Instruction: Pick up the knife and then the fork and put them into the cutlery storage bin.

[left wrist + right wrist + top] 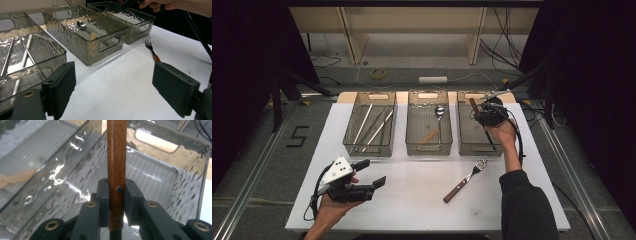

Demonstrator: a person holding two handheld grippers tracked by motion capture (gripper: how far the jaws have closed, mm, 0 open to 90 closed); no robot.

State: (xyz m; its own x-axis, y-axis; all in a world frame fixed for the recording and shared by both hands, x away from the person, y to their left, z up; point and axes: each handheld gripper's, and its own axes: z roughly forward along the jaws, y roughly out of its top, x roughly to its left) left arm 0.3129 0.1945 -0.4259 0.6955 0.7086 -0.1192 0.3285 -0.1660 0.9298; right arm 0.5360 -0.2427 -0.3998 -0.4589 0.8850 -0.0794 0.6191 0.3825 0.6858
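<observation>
My right gripper (486, 116) hangs over the right clear bin (479, 148), shut on a wood-handled utensil (472, 105). In the right gripper view the brown handle (116, 165) stands upright between the pads of my gripper (116, 202), above the ribbed bin floor (150, 175); its metal end is hidden. A second wood-handled fork (466, 179) lies on the white table in front of that bin, also seen as the fork (151, 47). My left gripper (374, 172) rests near the table's front left, open and holding nothing, its jaws wide apart (115, 87).
The middle bin (429, 148) holds a spoon (439, 112) with a pale handle. The left bin (369, 148) holds several thin chopsticks (372, 125). The white table's (412, 200) edges lie close to both forearms; cables run along the floor behind.
</observation>
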